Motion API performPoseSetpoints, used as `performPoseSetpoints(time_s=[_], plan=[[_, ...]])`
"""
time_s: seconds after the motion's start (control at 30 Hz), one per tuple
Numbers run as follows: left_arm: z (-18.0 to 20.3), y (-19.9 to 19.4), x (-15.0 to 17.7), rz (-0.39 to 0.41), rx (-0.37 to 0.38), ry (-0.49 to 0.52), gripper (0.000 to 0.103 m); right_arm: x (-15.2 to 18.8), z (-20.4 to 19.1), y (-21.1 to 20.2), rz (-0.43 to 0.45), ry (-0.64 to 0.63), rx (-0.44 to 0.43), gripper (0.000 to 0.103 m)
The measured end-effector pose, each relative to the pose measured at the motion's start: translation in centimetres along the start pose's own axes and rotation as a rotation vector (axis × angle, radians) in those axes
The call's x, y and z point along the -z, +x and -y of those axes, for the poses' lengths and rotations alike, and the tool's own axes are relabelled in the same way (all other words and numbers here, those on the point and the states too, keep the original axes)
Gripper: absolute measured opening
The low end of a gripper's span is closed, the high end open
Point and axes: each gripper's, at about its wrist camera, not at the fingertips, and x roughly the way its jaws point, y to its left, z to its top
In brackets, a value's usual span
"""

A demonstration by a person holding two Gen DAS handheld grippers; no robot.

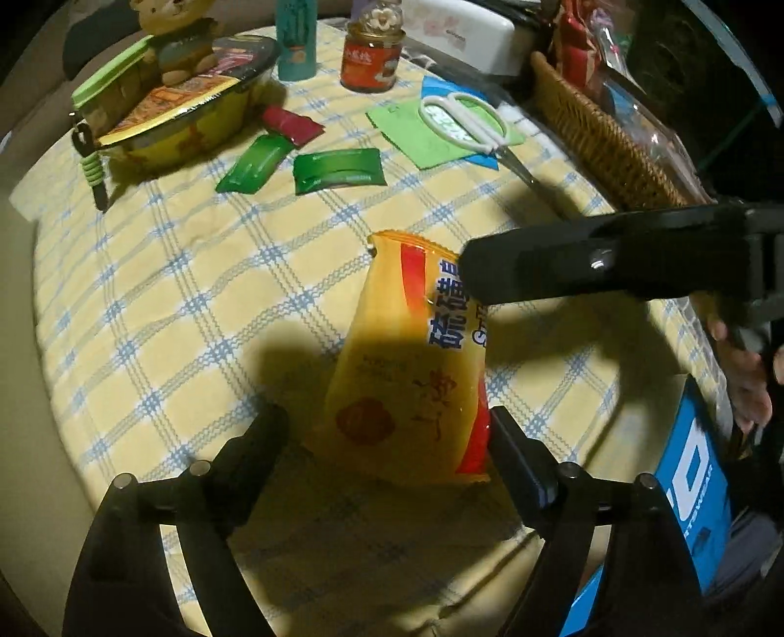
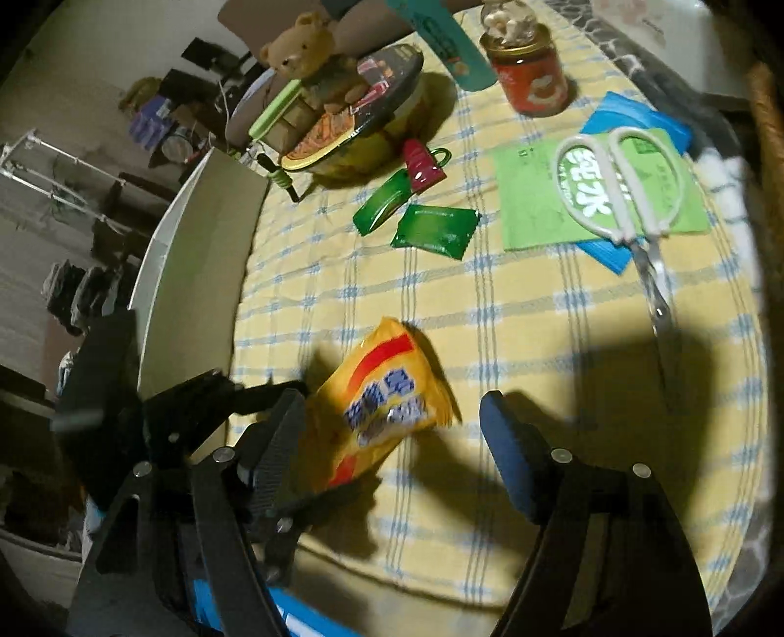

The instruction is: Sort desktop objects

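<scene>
On the checked cloth (image 1: 161,294) covering the bench, a yellow snack bag (image 1: 406,392) lies near the front edge, between the spread jaws of the left tool (image 1: 387,431). Its right finger sits just beside the bag's red edge; whether it touches cannot be told, and the left finger stands clear of it. The right tool (image 2: 392,431) reaches in from the right, jaws also apart, one finger over the bag's upper corner in the left wrist view; the bag sits partly between its fingers, not pinched. A hand (image 1: 745,382) shows at the right edge.

Farther back lie 2 green sachets (image 1: 338,170) and 1 red sachet (image 1: 292,125), near a noodle bowl (image 1: 186,122) with a toy bear (image 1: 179,39) on its lid. A red jar (image 1: 372,56) and a teal can (image 1: 295,39) stand behind them. White-handled scissors (image 1: 465,122) rest on a green packet (image 1: 416,132), which overlaps a blue one (image 2: 632,117). A wicker basket (image 1: 602,142) borders the right side.
</scene>
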Motion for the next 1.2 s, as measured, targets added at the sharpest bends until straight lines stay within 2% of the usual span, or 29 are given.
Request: performPoseSetpoints(time_s=[0.1, 0.2, 0.27, 0.3, 0.43, 0.6, 0.77, 0.83, 0.9, 0.97, 1.03, 1.07, 1.1, 1.2], plan=[[0.5, 0.6, -0.6, -0.026, -0.028, 0.033, 0.085, -0.4, 0.0, 1.2, -0.032, -0.012, 0.009, 0.070], [0.6, 0.8, -0.9, -0.053, -0.041, 0.038, 0.084, -0.4, 0.1, 2.3, -0.053, -0.024, -0.002, 0.054], [0.3, 0.6, -1.0, -0.057, -0.054, 0.029, 0.077, -0.5, 0.0, 2.4, -0.060, -0.036, -0.003, 0.041], [0.1, 0.5, -1.1, -0.054, -0.069, 0.027, 0.071, -0.4, 0.2, 2.4, -0.061, -0.027, -0.015, 0.038], [-0.8, 0.0, -0.8, -0.027, -0.069, -0.013, 0.065, -0.2, 0.8, 2.2, -0.059, 0.005, -0.061, 0.033], [-1.6, -0.7, -0.3, 0.010, -0.012, -0.048, 0.064, 0.1, 0.3, 1.1, -0.039, -0.001, -0.080, 0.032], [-1.4, -2.5, -0.2, 0.048, 0.033, -0.056, 0.043, 0.1, -1.1, -0.6, -0.020, -0.022, -0.114, 0.029], [-1.1, -3.1, -0.5, 0.066, 0.062, -0.072, 0.032, 0.3, -1.7, -1.2, -0.022, -0.030, -0.142, 0.019], [-0.4, -3.0, -0.7, 0.057, 0.116, -0.098, 0.031, 0.7, -2.8, -1.6, -0.025, -0.057, -0.132, 0.018], [-0.2, -3.2, -0.6, 0.044, 0.095, -0.101, 0.037, 1.0, -3.1, -1.5, -0.024, -0.071, -0.072, 0.018], [-0.2, -2.9, -0.6, 0.056, 0.043, -0.117, 0.058, 1.3, -1.8, -1.2, -0.029, 0.002, -0.059, 0.021], [-0.2, -2.4, -0.7, 0.060, 0.031, -0.127, 0.065, 1.5, -0.8, -1.1, -0.037, 0.048, -0.065, 0.023], [-0.3, -1.9, -0.9, 0.065, 0.025, -0.136, 0.075, 1.6, 0.1, -0.8, -0.042, 0.090, -0.065, 0.029], [-1.3, -2.2, -0.3, 0.086, 0.020, -0.162, 0.077, 1.2, 1.7, -1.2, -0.028, 0.109, -0.024, 0.030]])
